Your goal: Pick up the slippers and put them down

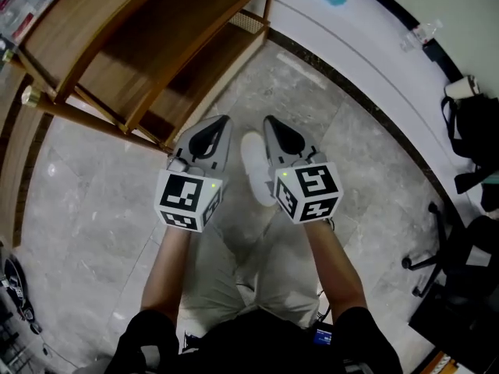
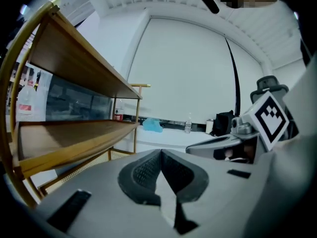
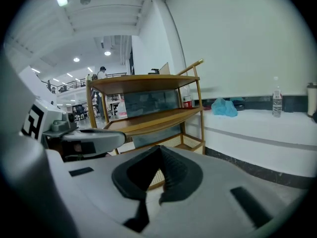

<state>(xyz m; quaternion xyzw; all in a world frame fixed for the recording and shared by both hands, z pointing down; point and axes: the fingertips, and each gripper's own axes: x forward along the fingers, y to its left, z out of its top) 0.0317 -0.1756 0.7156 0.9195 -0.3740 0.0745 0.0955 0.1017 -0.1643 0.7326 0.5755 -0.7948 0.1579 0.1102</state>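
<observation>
Both grippers hang side by side above the grey stone floor, pointing toward the wooden shelf rack. My left gripper (image 1: 224, 121) (image 2: 161, 152) has its dark pads pressed together with nothing between them. My right gripper (image 1: 270, 121) (image 3: 159, 148) is shut too and holds nothing. On the floor between and below them shows a white slipper or shoe (image 1: 256, 167); I cannot tell whether it is on the person's foot. No other slipper is in sight. Each gripper view shows the other gripper alongside: the right gripper (image 2: 223, 145) and the left gripper (image 3: 84, 140).
A wooden shelf rack (image 1: 148, 45) (image 3: 148, 103) stands ahead at the left. A white ledge (image 1: 366, 45) runs along the wall, bearing a blue cloth (image 3: 224, 107) and a bottle (image 3: 277, 103). A black office chair (image 1: 460, 271) and a black bag (image 1: 472, 135) are at the right.
</observation>
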